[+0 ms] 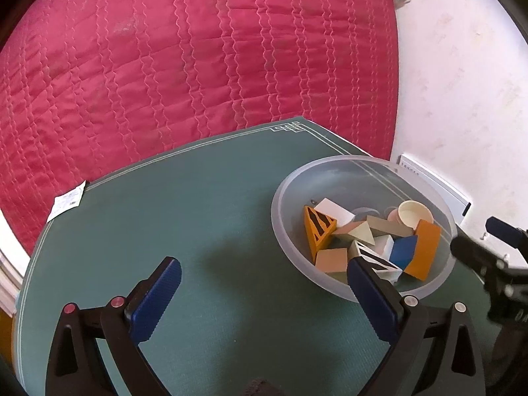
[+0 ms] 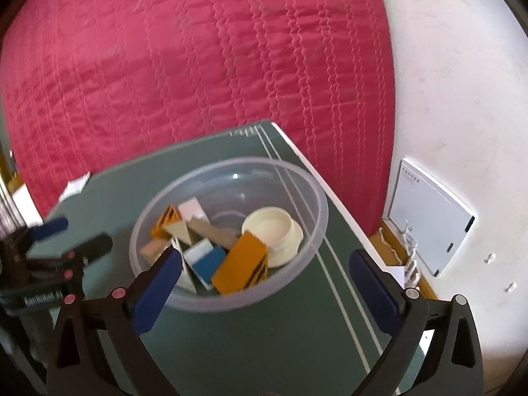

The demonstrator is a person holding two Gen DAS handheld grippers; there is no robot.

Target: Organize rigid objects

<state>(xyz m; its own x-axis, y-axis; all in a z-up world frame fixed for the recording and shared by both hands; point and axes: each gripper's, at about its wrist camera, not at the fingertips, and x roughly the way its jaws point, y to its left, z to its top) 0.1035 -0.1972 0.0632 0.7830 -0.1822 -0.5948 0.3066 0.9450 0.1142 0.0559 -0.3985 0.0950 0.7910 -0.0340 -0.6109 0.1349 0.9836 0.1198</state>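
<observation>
A clear plastic bowl stands on the green mat. It holds several wooden blocks: an orange block, a blue block, a striped orange wedge, plus a cream cup. My left gripper is open and empty over the mat, left of the bowl. My right gripper is open and empty, just in front of the bowl. The right gripper shows at the left wrist view's right edge; the left one shows in the right wrist view.
A quilted red bedspread lies beyond the mat. A white wall with a white panel is on the right. A small paper tag lies at the mat's left edge.
</observation>
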